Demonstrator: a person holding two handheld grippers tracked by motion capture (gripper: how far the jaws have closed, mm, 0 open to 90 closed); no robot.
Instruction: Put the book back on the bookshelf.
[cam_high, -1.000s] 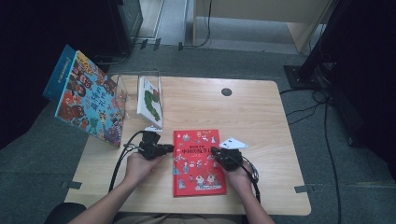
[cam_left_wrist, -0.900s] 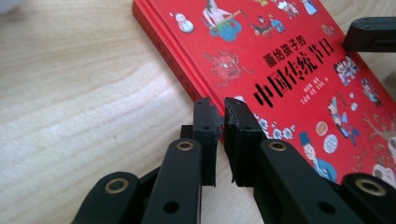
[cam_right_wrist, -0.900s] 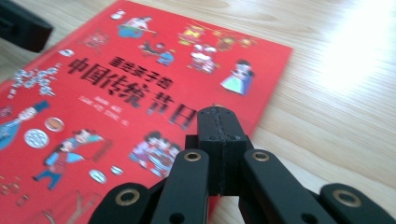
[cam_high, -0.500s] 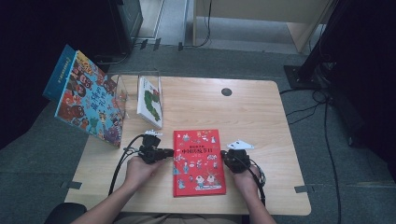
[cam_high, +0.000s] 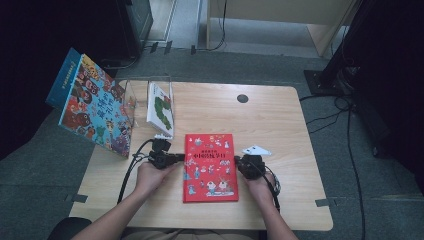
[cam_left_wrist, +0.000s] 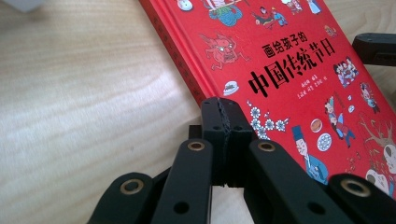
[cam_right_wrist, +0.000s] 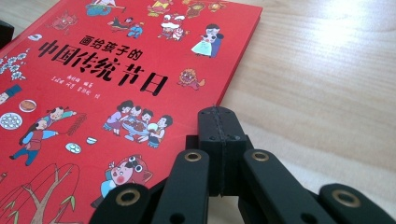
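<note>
The red book (cam_high: 210, 167) lies flat near the surface's (cam_high: 280, 125) six o'clock edge, and with the right gripper (cam_high: 238, 161) drawn back to its three o'clock side and the left gripper (cam_high: 182, 157) just clenched empty at nine, squaring it up seems next.
</note>
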